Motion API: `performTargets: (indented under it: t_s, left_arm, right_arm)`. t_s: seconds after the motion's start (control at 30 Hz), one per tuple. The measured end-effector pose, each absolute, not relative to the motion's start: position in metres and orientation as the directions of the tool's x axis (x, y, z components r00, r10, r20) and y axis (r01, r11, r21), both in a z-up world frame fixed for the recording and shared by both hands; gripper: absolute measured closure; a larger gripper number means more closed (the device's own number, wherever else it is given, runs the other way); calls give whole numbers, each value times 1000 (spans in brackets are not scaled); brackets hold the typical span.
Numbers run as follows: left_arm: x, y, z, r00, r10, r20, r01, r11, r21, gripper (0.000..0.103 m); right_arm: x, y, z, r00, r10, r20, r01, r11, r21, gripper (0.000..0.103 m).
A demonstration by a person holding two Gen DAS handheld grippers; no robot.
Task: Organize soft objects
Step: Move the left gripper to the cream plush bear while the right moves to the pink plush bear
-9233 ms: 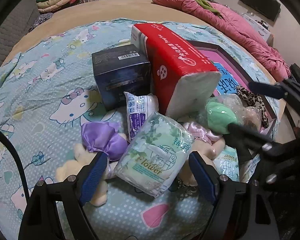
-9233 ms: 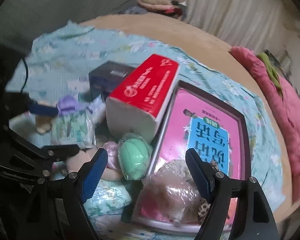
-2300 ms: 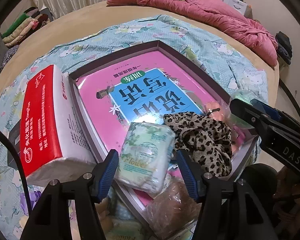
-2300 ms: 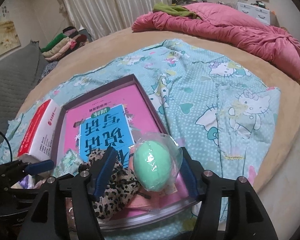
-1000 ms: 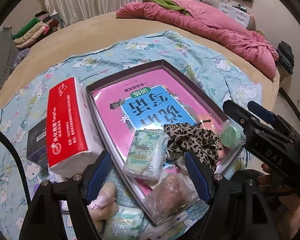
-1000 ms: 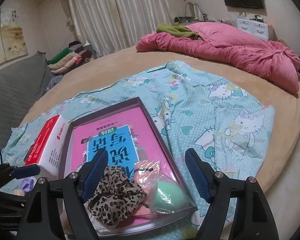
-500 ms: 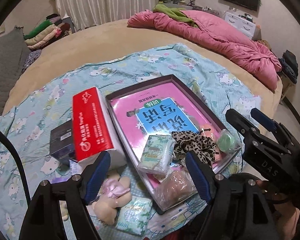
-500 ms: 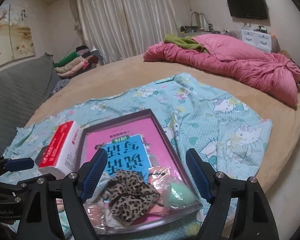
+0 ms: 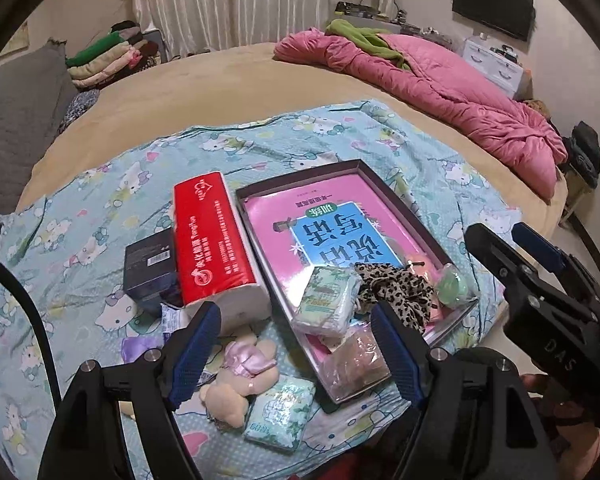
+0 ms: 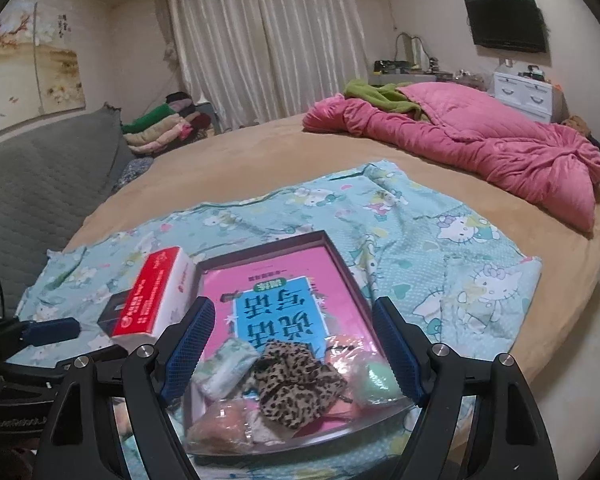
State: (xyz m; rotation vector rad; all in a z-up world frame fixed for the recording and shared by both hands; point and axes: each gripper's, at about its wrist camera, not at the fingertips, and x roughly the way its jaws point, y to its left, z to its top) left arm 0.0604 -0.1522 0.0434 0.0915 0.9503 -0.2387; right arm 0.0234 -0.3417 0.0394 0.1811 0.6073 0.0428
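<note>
The black left gripper with blue finger pads (image 9: 296,340) hangs with its jaws spread wide and nothing between them. The matching black right gripper with blue pads (image 10: 290,344) is likewise agape and empty, held just beside the left.

A big round bed (image 9: 228,76) with a tan cover carries everything. Spread over its near part lies a light blue cartoon-print sheet (image 9: 80,248), and a rumpled pink quilt (image 9: 440,84) lies along the far edge. Directly on the sheet sit a shallow tray (image 9: 404,204), a red tissue pack (image 9: 212,240) just beside it, a dark box (image 9: 150,266), a plush toy (image 9: 240,380) and a small green tissue packet (image 9: 280,412).
</note>
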Motion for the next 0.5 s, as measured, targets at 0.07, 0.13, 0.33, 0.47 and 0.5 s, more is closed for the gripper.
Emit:
performTargets:
  t_s: [0.07, 0.13, 0.33, 0.47, 0.5]
  left_arm:
    - [59, -146, 45, 561, -161, -812, 234, 972, -32, 26]
    - [58, -140, 48, 562, -164, -811, 224, 974, -41, 26]
    - [58, -108, 61, 572, -138, -809, 172, 984, -46, 26]
    - [55, -82, 69, 583, -114, -805, 129, 991, -46, 26]
    - [54, -77, 69, 581, -110, -806, 124, 991, -46, 26]
  right_arm:
    - [21, -338, 42, 821, 97, -563, 4, 984, 176, 21]
    - [18, -334, 46, 822, 102, -560, -5, 985, 172, 21]
    - [13, -323, 55, 819, 131, -558, -43, 985, 167, 21]
    - [11, -309, 59, 799, 179, -574, -88, 979, 182, 21]
    - [10, -305, 60, 792, 197, -578, -101, 976, 193, 21]
